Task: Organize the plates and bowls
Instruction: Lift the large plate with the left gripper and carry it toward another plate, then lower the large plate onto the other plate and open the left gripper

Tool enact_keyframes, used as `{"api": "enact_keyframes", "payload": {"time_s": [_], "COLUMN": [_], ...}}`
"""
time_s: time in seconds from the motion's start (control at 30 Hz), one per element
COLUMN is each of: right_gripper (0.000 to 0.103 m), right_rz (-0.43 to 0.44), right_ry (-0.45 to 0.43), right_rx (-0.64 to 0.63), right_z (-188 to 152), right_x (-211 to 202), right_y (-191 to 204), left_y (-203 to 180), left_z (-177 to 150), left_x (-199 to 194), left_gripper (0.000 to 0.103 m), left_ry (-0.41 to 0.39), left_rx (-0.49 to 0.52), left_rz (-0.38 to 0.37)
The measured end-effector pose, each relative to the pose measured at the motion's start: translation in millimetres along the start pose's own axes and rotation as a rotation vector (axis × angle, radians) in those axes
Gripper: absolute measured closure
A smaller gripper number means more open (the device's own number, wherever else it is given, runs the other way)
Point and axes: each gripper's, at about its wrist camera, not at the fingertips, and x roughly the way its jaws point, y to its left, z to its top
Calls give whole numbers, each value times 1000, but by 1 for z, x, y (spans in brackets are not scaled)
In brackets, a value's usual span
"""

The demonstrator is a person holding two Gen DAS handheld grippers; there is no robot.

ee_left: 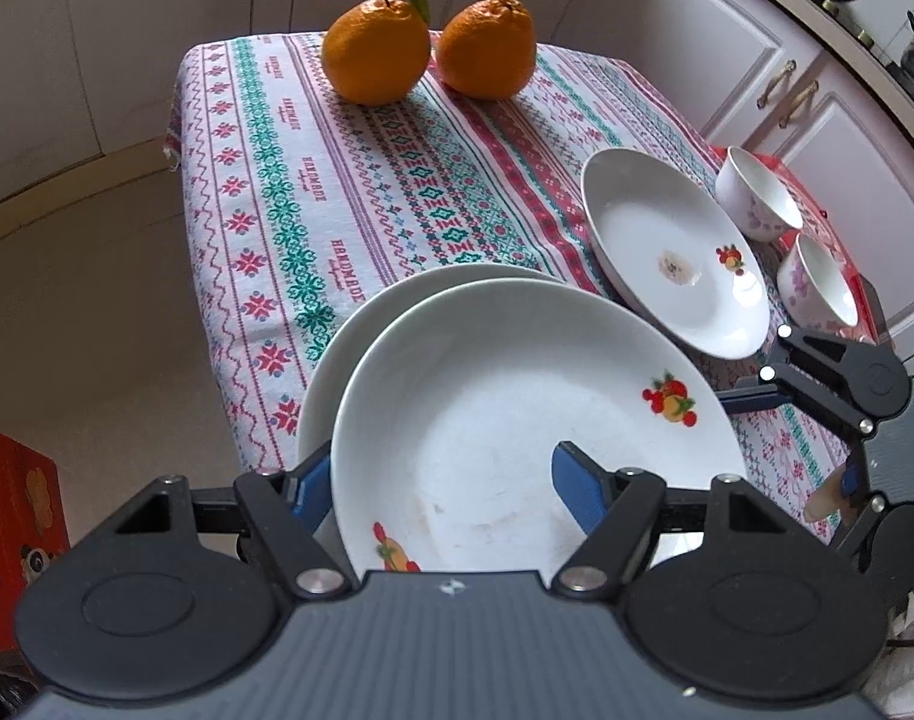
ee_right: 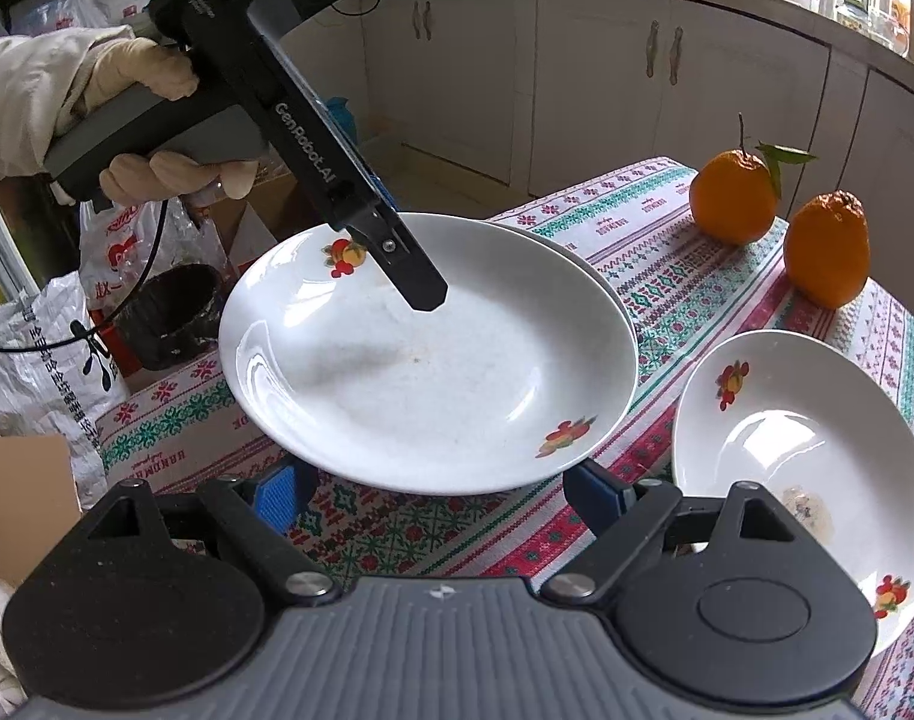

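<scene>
Lower plate mostly hidden beneath upper plate
</scene>
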Motion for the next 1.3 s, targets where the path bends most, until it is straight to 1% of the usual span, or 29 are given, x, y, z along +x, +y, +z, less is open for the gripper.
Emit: {"api": "enact_keyframes", "payload": {"time_s": [0.4,0.73,0.77,0.87,0.97,1.1,1.2,1.23,1.3], "right_gripper": [11,11,10,3,0,0,0,0,0], "right_rz": [-2,-1,-2,-17,-23,-51,-68,-73,-95], "right_ry": [-4,-28,-31,-47,-60,-65,-68,-68,-73], "right_rx": [23,37,36,33,43,50,58,59,66], "right_z": [-2,-4,-5,-6,-7,-13,-19,-21,-26], "right_x": [1,-4,-5,-10,-18,-29,-38,-40,-46], "right_y": [-1,1,2,5,5,6,7,7,8], "left_y": [5,5,5,4,2,-2,-5,-6,-8], "left_z": [1,0,0,1,1,1,1,1,0], "left_x": [-5,-11,-12,-13,-13,-12,-11,-11,-12], "left_gripper": [26,25,25,25,24,22,21,20,20], "left_ry": [-15,-18,-19,-20,-21,-29,-35,-39,-49], "left_rx": [-60,-79,-83,-87,-79,-58,-25,-18,-16], "left_rz": [-10,12,14,29,45,67,120,109,119]}}
